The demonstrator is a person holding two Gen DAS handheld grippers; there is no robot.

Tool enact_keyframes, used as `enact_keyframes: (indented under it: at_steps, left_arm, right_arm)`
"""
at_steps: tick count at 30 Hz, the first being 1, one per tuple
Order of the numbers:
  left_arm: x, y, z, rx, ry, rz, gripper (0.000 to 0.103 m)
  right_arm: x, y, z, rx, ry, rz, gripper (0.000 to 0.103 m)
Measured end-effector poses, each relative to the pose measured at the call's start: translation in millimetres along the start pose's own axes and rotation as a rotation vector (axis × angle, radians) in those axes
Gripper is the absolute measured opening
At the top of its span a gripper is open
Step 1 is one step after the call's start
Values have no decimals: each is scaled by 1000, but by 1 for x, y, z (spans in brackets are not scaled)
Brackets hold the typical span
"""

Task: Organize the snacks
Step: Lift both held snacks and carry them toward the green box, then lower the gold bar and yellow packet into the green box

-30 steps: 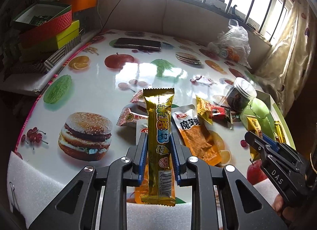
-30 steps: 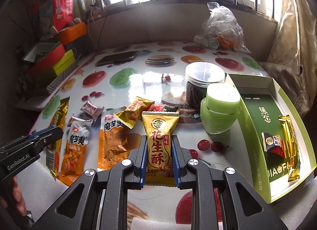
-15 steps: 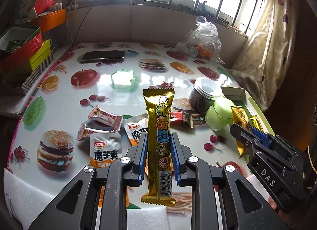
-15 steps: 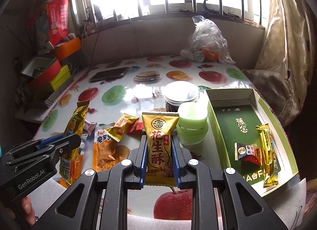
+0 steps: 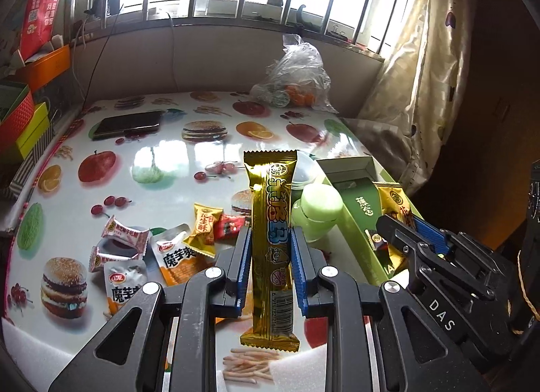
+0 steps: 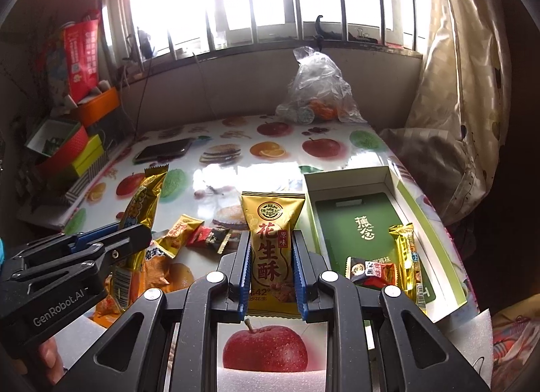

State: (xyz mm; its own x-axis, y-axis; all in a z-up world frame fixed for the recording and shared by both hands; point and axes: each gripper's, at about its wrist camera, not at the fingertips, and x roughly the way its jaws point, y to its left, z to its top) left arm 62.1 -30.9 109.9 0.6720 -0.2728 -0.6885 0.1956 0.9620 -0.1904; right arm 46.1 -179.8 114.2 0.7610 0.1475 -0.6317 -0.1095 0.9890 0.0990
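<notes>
Snacks held: my left claw [image 5: 270, 268] clamps one gold bar [image 5: 271, 243], my right claw [image 6: 270, 272] one peanut-crisp pouch [image 6: 271, 246]. Two packets lie inside the green box [image 6: 435, 233]; left of the box, loose packets litter the tabletop [image 6: 236, 155].

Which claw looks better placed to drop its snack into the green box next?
The right claw: it holds the peanut crisp packet right beside the green box. The left claw, gripping the gold bar, sits farther off.

Fruit-print table [image 5: 162, 169] carries phone [image 5: 128, 123], plastic bag [image 5: 293, 78], loose snack packets [image 5: 182, 253], green box [image 6: 435, 223].
</notes>
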Motion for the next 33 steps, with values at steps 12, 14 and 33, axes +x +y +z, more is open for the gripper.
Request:
enact_keyframes:
  at_steps: [12,14,33]
  left_arm:
    - [20,-52,17,61,24,-85,24]
    - [26,-60,20,68,30,-107,24]
    - [95,-116,28,81,162,-208,24]
  right_arm:
    - [-11,-49,7,63,-12,-78,21]
    - [-11,-58,7,74,-11,-91,21]
    - [26,-129,-16,175,95,-181,21]
